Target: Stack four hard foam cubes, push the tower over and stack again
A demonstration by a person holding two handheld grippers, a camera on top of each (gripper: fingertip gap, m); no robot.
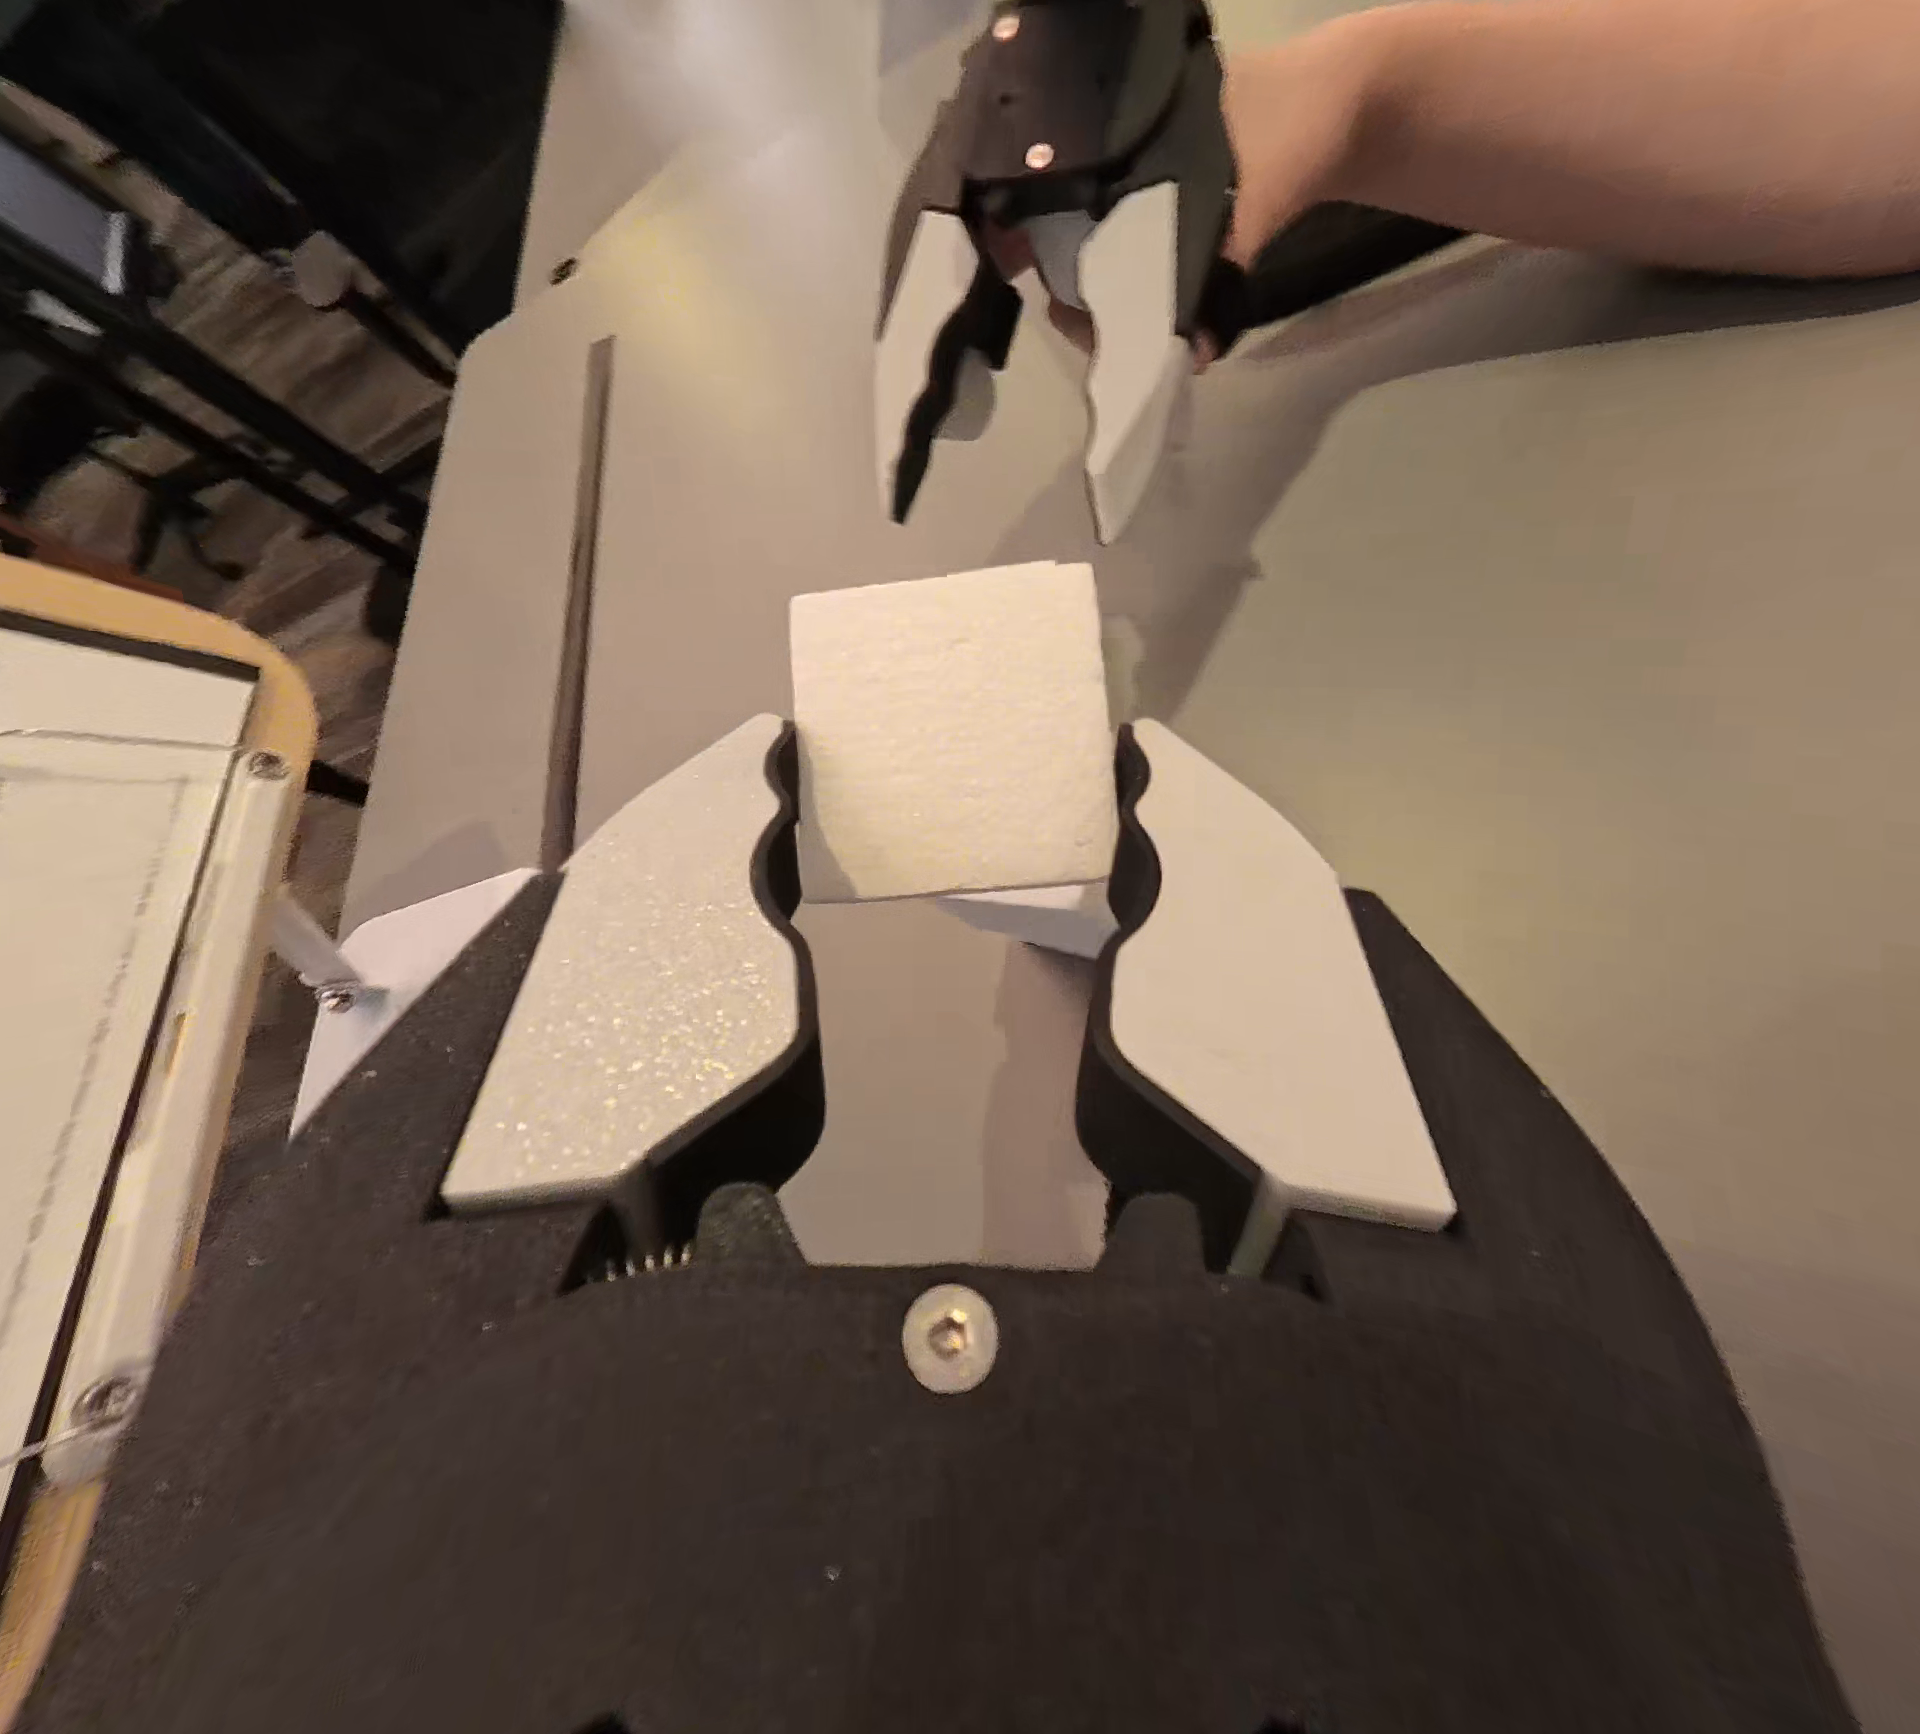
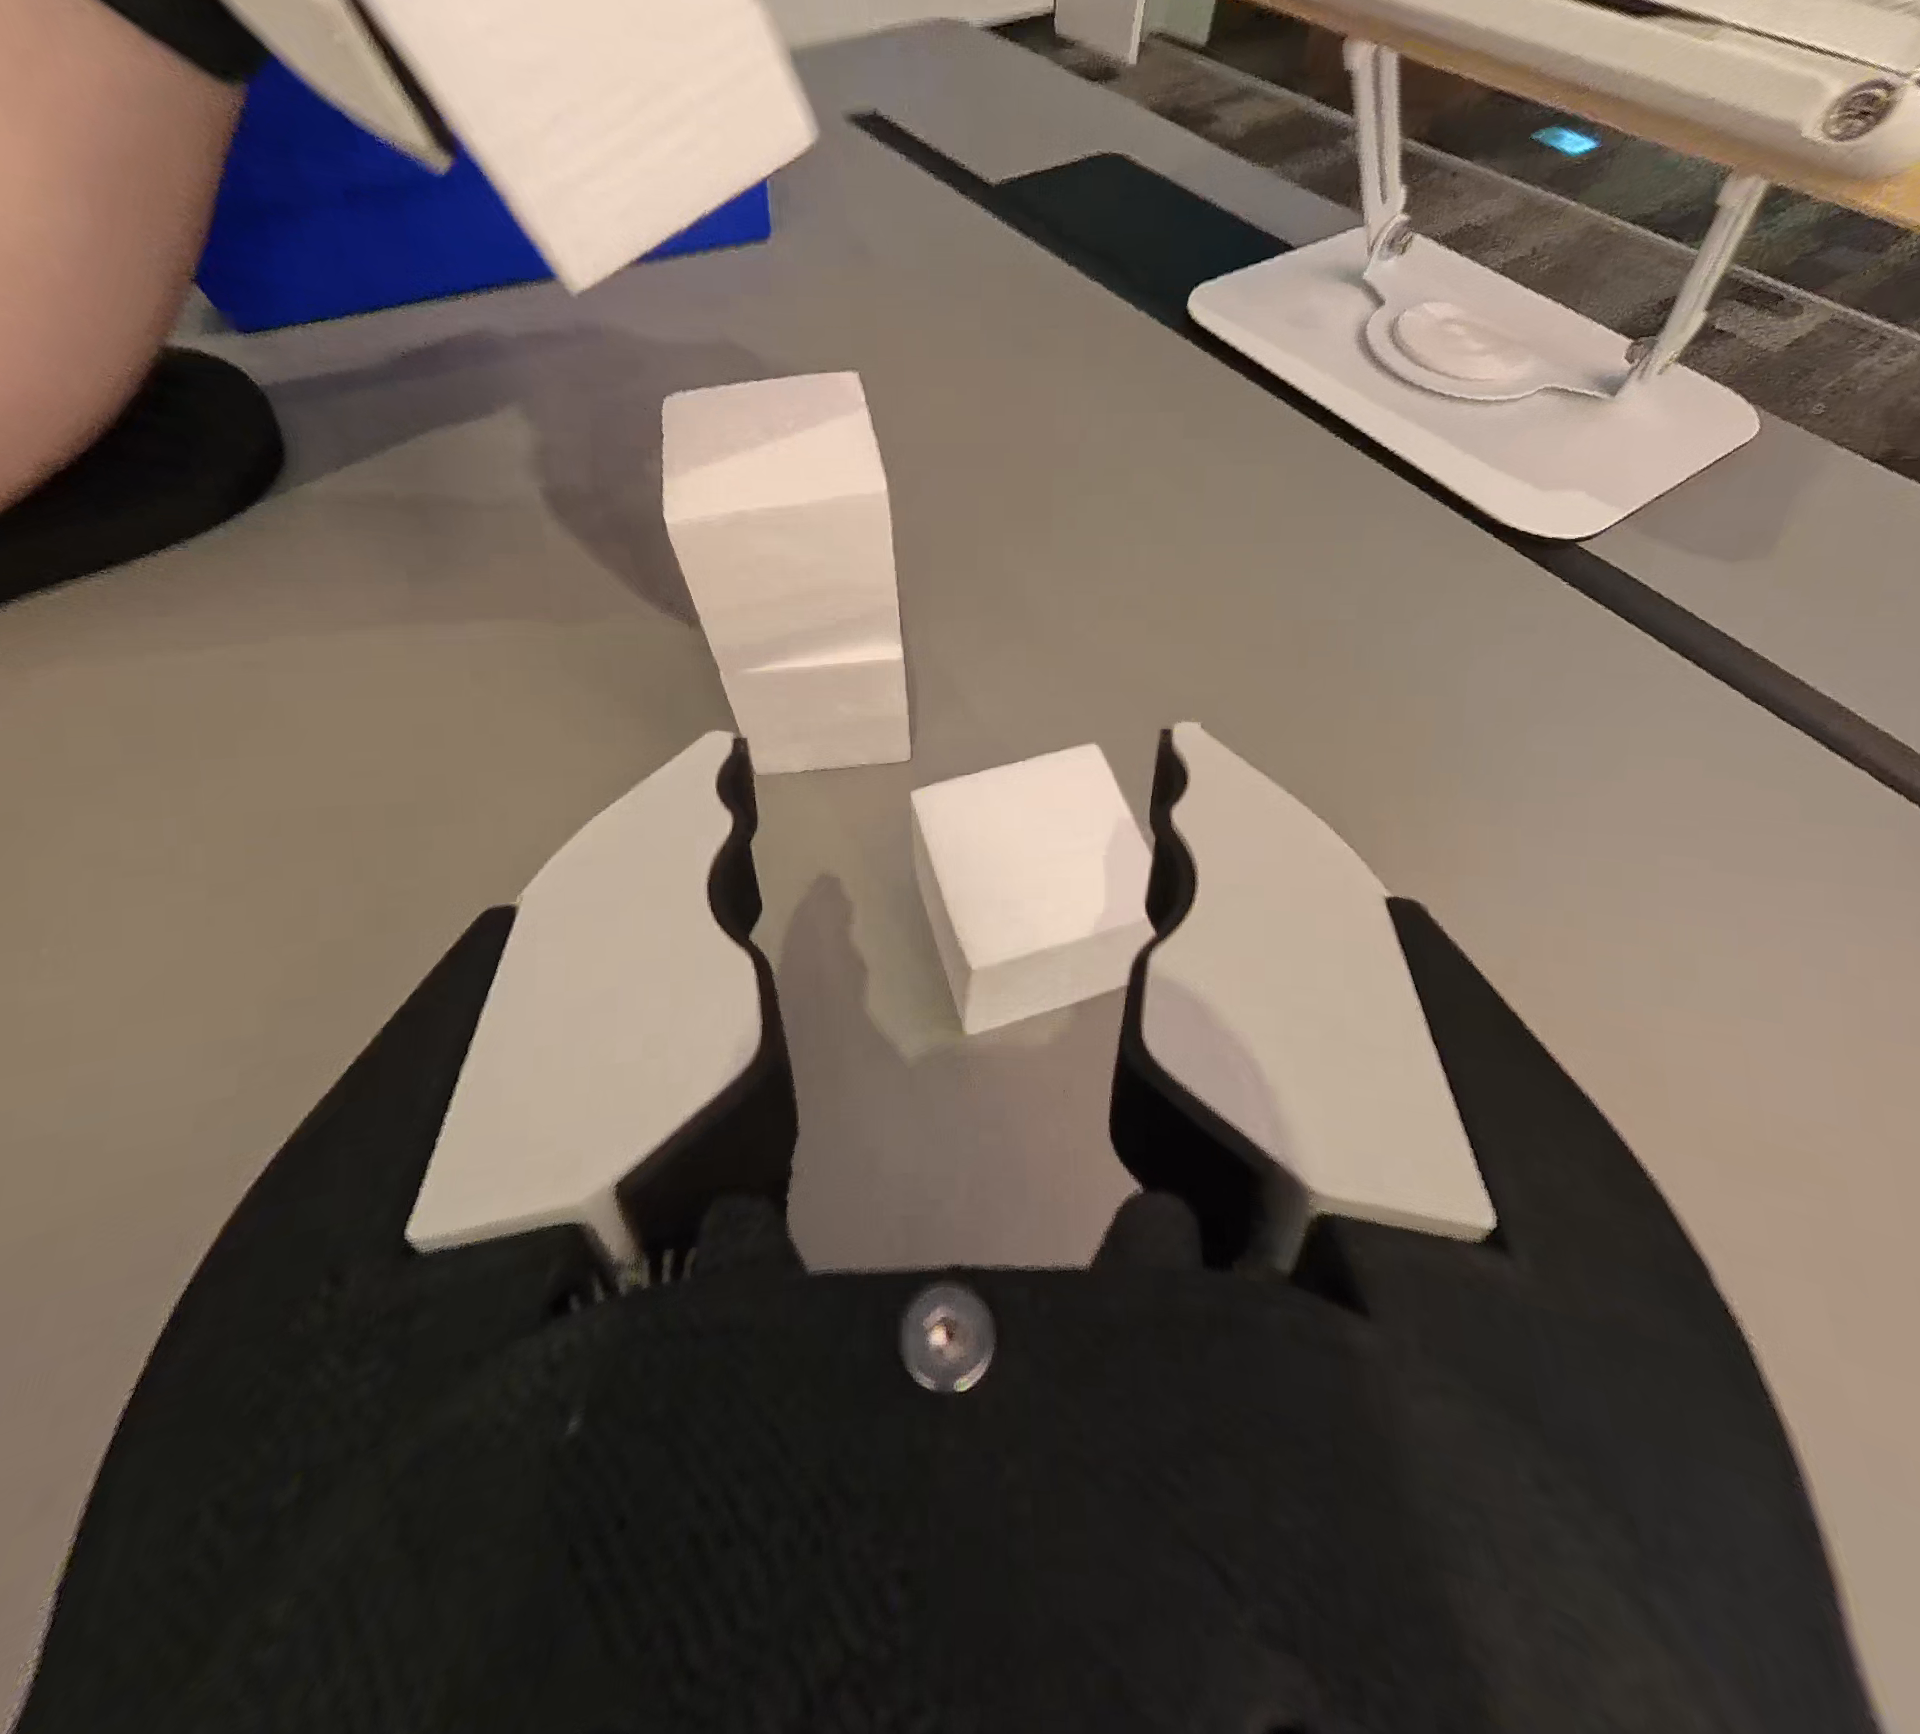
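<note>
Two white foam cubes stand stacked (image 2: 795, 572) just beyond the left fingertip of the right tongs (image 2: 951, 811), whose parted jaws straddle a loose fourth cube (image 2: 1023, 884) without grasping it. The left tongs (image 1: 956, 811) clench the third cube (image 1: 951, 739), raised above the grey tabletop (image 2: 1299, 645); by this judgement the stack is half built, two placements remaining. The cubes are matte, fine-grained and sharp-edged; the finger pads (image 1: 774, 843) are black and wavy.

A held foam cube (image 1: 951, 739) is hiding most of the stack (image 1: 1023, 921) beneath it in the left wrist view. The tablet stand (image 2: 1475, 427) is running off the right wrist view's edge, its writing blurring beyond reading.
</note>
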